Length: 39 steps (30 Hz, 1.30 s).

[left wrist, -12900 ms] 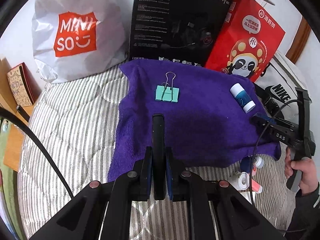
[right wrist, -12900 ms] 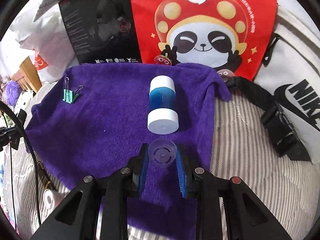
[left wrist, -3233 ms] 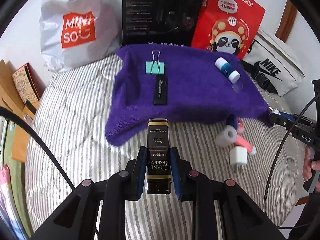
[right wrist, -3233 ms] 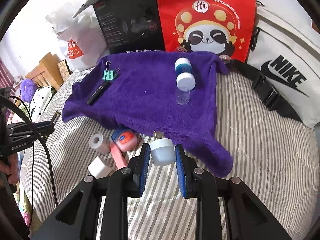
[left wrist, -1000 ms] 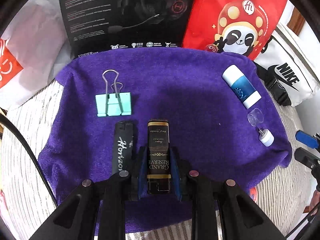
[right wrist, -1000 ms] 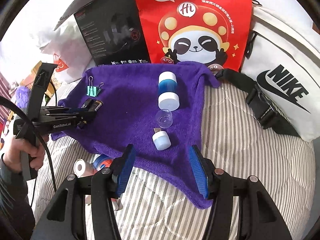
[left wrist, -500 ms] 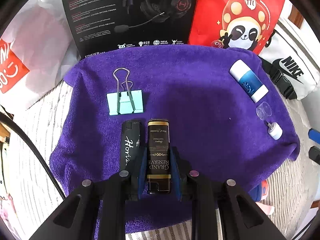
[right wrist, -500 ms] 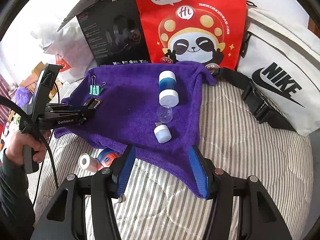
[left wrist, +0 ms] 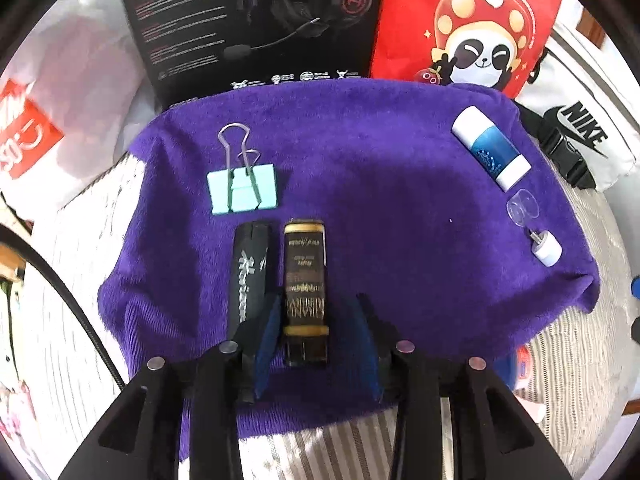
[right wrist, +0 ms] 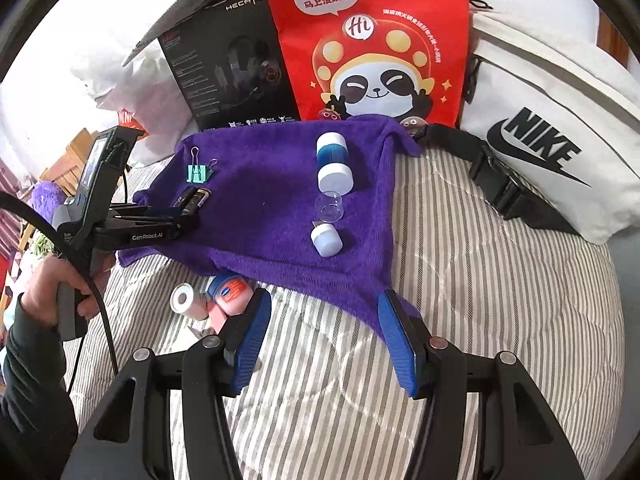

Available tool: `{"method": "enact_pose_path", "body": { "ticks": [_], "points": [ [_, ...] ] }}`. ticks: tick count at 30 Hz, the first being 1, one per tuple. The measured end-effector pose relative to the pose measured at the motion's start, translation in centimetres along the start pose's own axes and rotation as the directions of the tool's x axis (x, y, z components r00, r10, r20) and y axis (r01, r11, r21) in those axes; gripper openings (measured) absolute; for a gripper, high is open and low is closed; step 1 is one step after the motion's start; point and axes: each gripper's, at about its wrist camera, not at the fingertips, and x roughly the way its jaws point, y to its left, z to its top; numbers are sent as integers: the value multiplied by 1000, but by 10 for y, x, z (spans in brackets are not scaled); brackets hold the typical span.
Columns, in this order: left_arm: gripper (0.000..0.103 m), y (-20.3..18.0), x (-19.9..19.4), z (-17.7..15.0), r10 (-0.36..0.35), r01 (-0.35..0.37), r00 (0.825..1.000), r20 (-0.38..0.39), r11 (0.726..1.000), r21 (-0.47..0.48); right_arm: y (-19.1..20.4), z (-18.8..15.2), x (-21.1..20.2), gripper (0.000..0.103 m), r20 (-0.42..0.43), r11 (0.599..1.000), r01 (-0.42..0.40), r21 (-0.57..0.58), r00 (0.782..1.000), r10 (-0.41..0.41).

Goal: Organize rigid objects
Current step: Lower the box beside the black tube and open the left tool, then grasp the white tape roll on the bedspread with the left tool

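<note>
- Half a second ago the left gripper (left wrist: 316, 334) was pinching the gold-trimmed black lighter (left wrist: 305, 280); now its blue pads stand spread on either side, and the lighter lies flat on the purple towel (left wrist: 400, 208), low and centre in the left wrist view.
- The lighter lies parallel to the black pen-like stick (left wrist: 247, 276), just beside it, and below the mint binder clip (left wrist: 242, 190). I judge this is meant to form a tidy column of slim items on the left of the cloth.
- A second column runs down the right side in the right wrist view: the blue-and-white tube (right wrist: 333, 162), the clear cap (right wrist: 329, 207) and the small white-blue plug (right wrist: 327, 239), nose to tail.
- The right gripper (right wrist: 322, 334) is spread wide with nothing between its pads, hovering over the striped quilt (right wrist: 480, 280) at the towel's near edge.
- Still off the cloth at lower left: a white tape roll (right wrist: 183, 299) and a round blue-and-red tin (right wrist: 229, 289), likely next.
- Textures: plush towel pile, ribbed rubber pads, glossy lighter casing, wire clip handles, hard smooth plastic.
</note>
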Motion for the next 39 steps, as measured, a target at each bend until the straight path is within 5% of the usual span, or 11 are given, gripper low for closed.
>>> {"method": "enact_pose_path", "body": {
  "ticks": [7,13,28,32,39],
  "points": [
    [35,-14,-50,-26,-12,9,997,81,999,35,-1,-15,-17,56,13,1000,-1,26,1000,0],
    [45,-41,-74,-50,-113,104,988,103,991,83,2,-30,-29,56,17,998,-13,59,1000,12],
    [44,-77,-33,-67,-100,100,995,-7,983,151,-6,-56,-33,57,-6,995,-25,92,1000,26],
    [28,-80,-26,-68,-96,96,995,-14,980,173,-10,-58,-32,57,-10,995,-25,102,1000,26],
    [28,-78,-26,-68,-86,86,996,-11,980,182,-11,-59,-25,57,-28,994,-31,108,999,34]
  ]
}}
